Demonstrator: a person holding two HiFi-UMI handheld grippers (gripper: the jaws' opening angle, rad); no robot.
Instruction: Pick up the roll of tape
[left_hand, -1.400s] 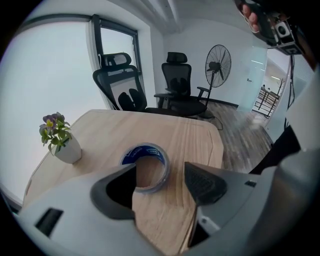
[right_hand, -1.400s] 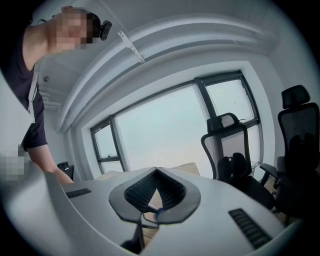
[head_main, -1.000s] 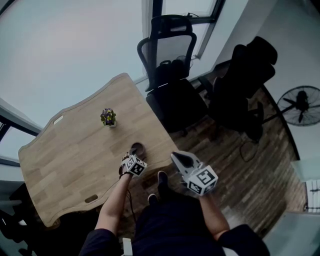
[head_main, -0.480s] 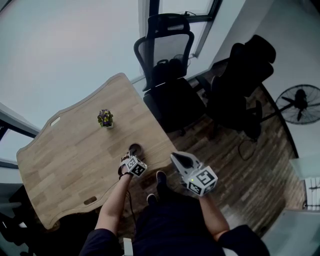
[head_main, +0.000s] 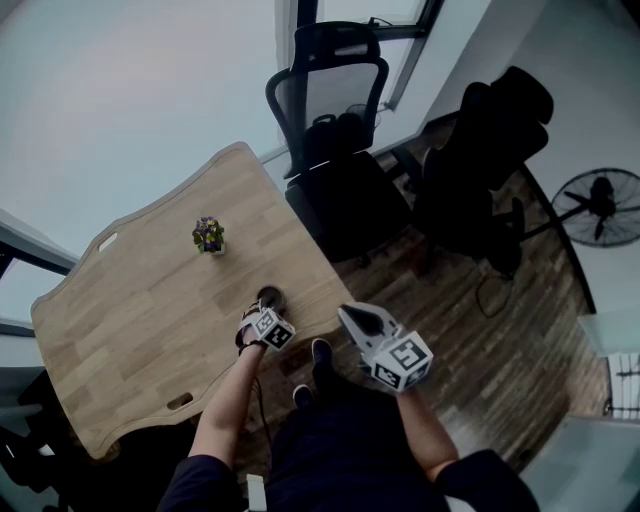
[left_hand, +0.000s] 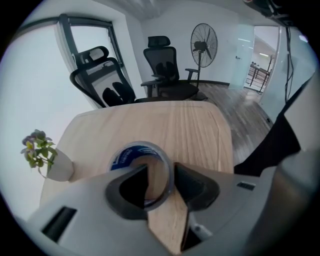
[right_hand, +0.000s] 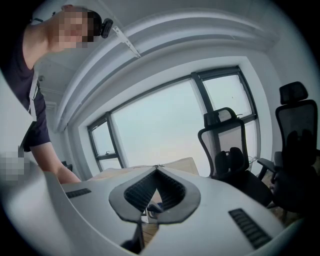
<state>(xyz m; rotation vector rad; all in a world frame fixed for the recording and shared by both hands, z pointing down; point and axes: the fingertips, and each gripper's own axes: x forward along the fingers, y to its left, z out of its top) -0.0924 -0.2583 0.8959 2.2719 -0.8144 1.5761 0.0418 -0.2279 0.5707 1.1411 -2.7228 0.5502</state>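
Tape roll (left_hand: 131, 152) lies flat on the tabletop (left_hand: 195, 125), near the edge closest to the person, right under the left tool (left_hand: 160, 168). That tool points steeply down w/ one jaw inside the core hole and the other outside the ring, so the ring wall sits betw. them. Its jaws have just been closing, but a gap shows on the inner side, so not clamped yet by the look of it. Right tool (right_hand: 156, 171) hangs off the tabletop's edge over the floor, jaws together, nothing in them. Handling, my guess: light, stiff ring, smooth outer wrap prob. a bit slippery, not fragile. Pinching thru the wall, inside vs. outside, looks the sensible hold, and a firm squeeze shouldn't hurt it. It may slide on the smooth wood or tilt on lifting. Small white pot w/ flowers (left_hand: 56, 169) stands well apart. Mesh office chair (head_main: 335, 90), 2nd black chair (head_main: 490, 140) and fan (head_main: 603, 208) are off the tabletop. Nothing blocks the lift.
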